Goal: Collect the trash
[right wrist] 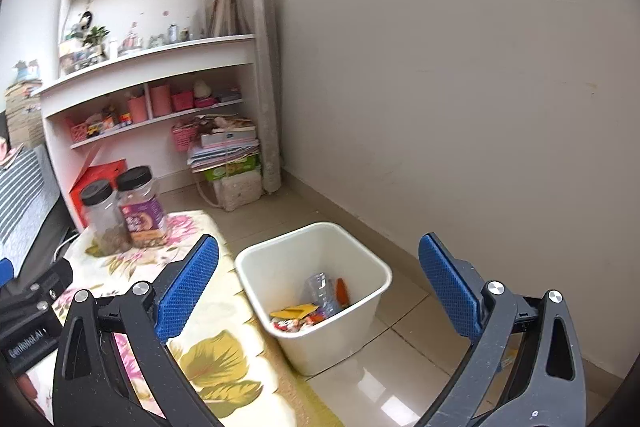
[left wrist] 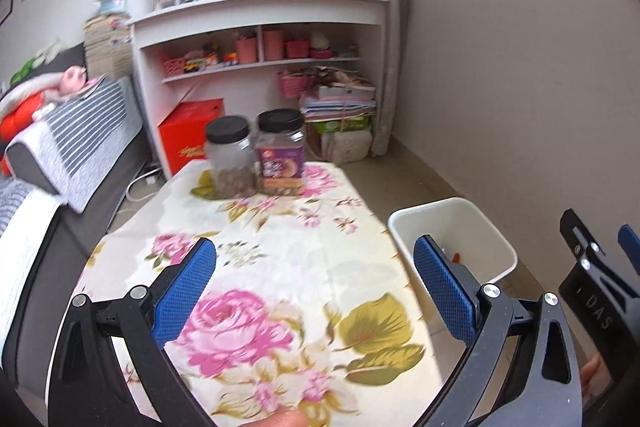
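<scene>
A white trash bin (right wrist: 256,269) stands on the floor right of the table and holds a crushed clear plastic bottle (right wrist: 320,291), an orange piece and several colourful wrappers (right wrist: 296,319). The bin also shows in the left wrist view (left wrist: 400,223). My right gripper (right wrist: 320,291) is open and empty, above the bin's mouth. My left gripper (left wrist: 316,291) is open and empty, over the floral tablecloth (left wrist: 280,267). The right gripper's body shows in the left wrist view (left wrist: 596,267).
Two black-lidded plastic jars (left wrist: 256,155) stand at the table's far end. A white bookshelf (left wrist: 260,27) and a red box (left wrist: 188,139) stand behind. A sofa with a striped cover (left wrist: 72,155) runs along the left. A plain wall (right wrist: 480,107) is on the right.
</scene>
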